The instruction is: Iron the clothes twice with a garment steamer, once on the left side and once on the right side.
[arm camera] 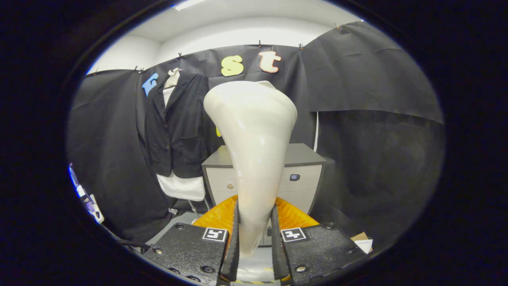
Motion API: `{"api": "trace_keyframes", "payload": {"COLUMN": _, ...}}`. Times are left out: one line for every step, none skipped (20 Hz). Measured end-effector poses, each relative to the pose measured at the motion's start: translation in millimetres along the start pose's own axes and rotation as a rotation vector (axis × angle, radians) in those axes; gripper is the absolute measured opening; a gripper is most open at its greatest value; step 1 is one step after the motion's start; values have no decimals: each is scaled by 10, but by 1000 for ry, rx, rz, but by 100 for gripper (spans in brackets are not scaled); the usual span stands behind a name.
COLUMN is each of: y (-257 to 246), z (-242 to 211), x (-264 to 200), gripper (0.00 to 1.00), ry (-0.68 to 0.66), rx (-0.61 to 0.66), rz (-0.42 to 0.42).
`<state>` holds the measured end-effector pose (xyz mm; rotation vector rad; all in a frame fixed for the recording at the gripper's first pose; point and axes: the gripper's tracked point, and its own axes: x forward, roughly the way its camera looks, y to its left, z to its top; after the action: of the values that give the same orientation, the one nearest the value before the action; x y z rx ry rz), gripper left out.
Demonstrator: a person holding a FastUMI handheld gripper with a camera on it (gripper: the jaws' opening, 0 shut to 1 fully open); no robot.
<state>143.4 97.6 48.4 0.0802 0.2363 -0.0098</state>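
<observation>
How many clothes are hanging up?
2: a black jacket on the wall beyond the tongs, which grip the steamer, and a white shirt under it. More may be hidden.

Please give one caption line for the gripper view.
Claw shut on steamer, aimed past the hanging jacket toward a cabinet.

Bright ceiling light overhead, soft glare on the sharp steamer; fisheye bends edges.

Claw: textured finger blocks, square tag markers, round screws along edges.
</observation>
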Motion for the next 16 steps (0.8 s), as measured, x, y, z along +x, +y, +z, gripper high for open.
{"api": "trace_keyframes", "payload": {"y": 3, "z": -2, "x": -4, "gripper": 36, "ry": 0, "rx": 3, "rz": 4}}
{"api": "trace_keyframes", "payload": {"y": 8, "z": 7, "x": -5, "gripper": 36, "ry": -1, "rx": 8, "rz": 4}}
{"api": "trace_keyframes", "payload": {"y": 12, "z": 10, "x": -7, "gripper": 36, "ry": -3, "rx": 10, "rz": 5}}
{"api": "trace_keyframes", "payload": {"y": 17, "z": 14, "x": -6, "gripper": 36, "ry": -5, "rx": 10, "rz": 7}}
{"api": "trace_keyframes", "payload": {"y": 16, "z": 13, "x": -2, "gripper": 36, "ry": -7, "rx": 9, "rz": 9}}
{"api": "trace_keyframes", "payload": {"y": 12, "z": 21, "x": -8, "gripper": 36, "ry": -9, "rx": 10, "rz": 8}}
{"api": "trace_keyframes", "payload": {"y": 9, "z": 20, "x": -15, "gripper": 36, "ry": -11, "rx": 14, "rz": 6}}
{"api": "trace_keyframes", "payload": {"y": 4, "z": 22, "x": -24, "gripper": 36, "ry": -10, "rx": 16, "rz": 6}}
{"api": "trace_keyframes", "payload": {"y": 7, "z": 25, "x": -28, "gripper": 36, "ry": -10, "rx": 18, "rz": 4}}
{"api": "trace_keyframes", "payload": {"y": 11, "z": 14, "x": -8, "gripper": 36, "ry": -8, "rx": 19, "rz": 2}}
{"api": "trace_keyframes", "payload": {"y": 10, "z": 14, "x": -1, "gripper": 36, "ry": -9, "rx": 23, "rz": 2}}
{"api": "trace_keyframes", "payload": {"y": 7, "z": 13, "x": 1, "gripper": 36, "ry": -9, "rx": 24, "rz": 1}}
{"api": "trace_keyframes", "payload": {"y": 7, "z": 14, "x": -2, "gripper": 36, "ry": -13, "rx": 24, "rz": 2}}
{"api": "trace_keyframes", "payload": {"y": 3, "z": 24, "x": -5, "gripper": 36, "ry": -15, "rx": 24, "rz": 3}}
{"api": "trace_keyframes", "payload": {"y": -7, "z": 32, "x": -4, "gripper": 36, "ry": -18, "rx": 22, "rz": 3}}
{"api": "trace_keyframes", "payload": {"y": -8, "z": 42, "x": -6, "gripper": 36, "ry": -21, "rx": 22, "rz": 3}}
